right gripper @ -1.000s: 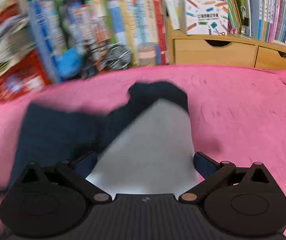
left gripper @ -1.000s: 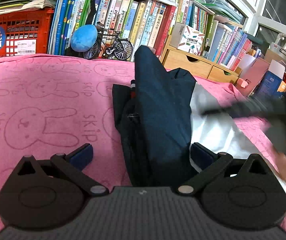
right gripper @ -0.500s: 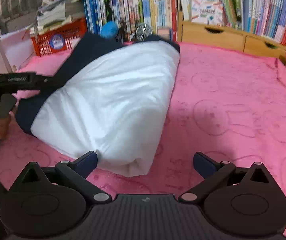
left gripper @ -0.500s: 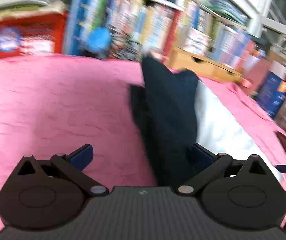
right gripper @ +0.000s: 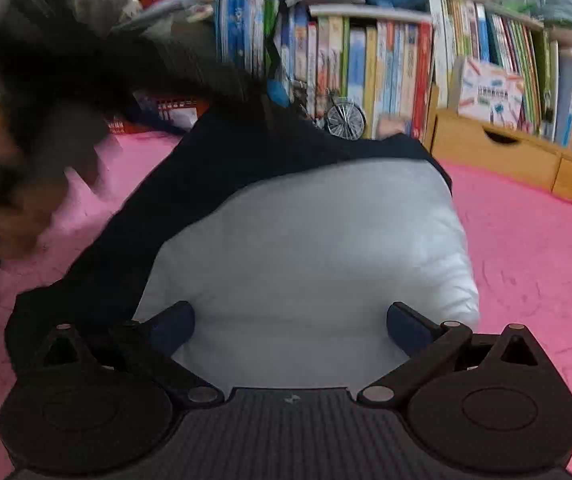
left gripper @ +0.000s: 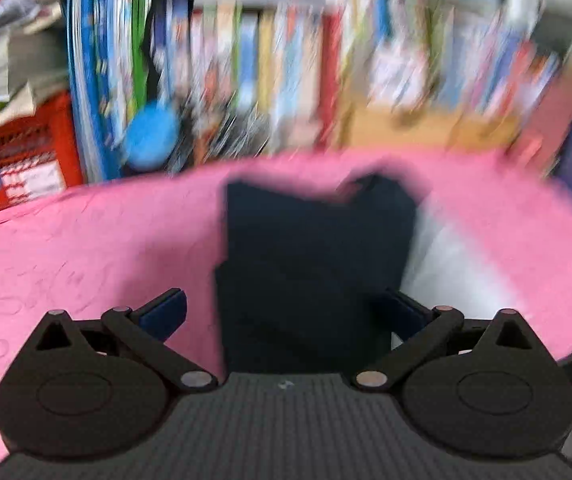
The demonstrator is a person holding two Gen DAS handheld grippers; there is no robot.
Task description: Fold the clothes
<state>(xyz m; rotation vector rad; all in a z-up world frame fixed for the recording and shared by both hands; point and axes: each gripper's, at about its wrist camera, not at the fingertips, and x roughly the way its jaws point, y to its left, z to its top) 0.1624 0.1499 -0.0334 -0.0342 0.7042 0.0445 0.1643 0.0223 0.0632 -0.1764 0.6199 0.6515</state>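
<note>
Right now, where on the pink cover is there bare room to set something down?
Bare pink cover lies between the garment and the wooden drawers, and left of the garment toward the red crate. Crowded: the back edge along the books.

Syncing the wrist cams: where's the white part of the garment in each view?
Left wrist: white panel, a strip at right of the navy fabric, blurred.
Right wrist: white panel fills the centre, between the open fingers.
Shared landmark: wooden drawer unit, blurred in the left view.
</note>
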